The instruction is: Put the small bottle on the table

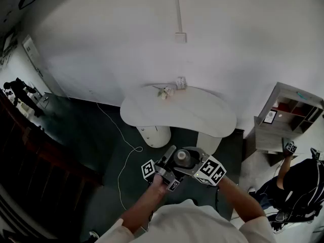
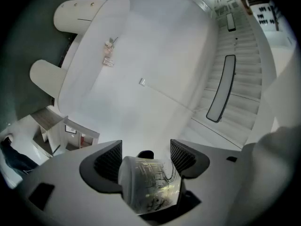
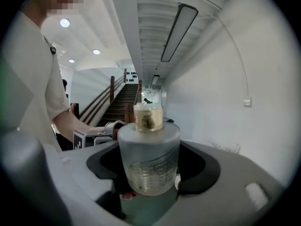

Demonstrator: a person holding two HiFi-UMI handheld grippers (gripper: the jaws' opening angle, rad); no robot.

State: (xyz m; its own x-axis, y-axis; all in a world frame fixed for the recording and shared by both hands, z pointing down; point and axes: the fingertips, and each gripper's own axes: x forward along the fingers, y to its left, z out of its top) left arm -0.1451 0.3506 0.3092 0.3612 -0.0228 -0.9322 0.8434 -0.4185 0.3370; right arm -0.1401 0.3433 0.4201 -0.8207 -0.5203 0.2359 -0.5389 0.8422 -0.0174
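A small frosted bottle (image 3: 148, 157) with a tan cap stands upright between the jaws of my right gripper (image 3: 150, 160), which is shut on its body. In the left gripper view a frosted, printed bottle (image 2: 150, 185) lies along the jaws with its cap pointing away, and my left gripper (image 2: 148, 155) is shut on it. I cannot tell whether the two views show the same bottle. From the head view both grippers meet in front of my chest: the left gripper (image 1: 166, 160), the right gripper (image 1: 188, 161), and a bottle (image 1: 181, 157) seen from above. The white table (image 1: 202, 120) is ahead, well apart from them.
A flower sprig (image 1: 163, 91) and a small box (image 1: 180, 82) lie at the table's back edge by the wall. A white cylinder (image 1: 154, 134) stands under the table. A cable (image 1: 124, 161) trails over the dark floor. A shelf unit (image 1: 291, 110) and another person (image 1: 298, 186) are at the right.
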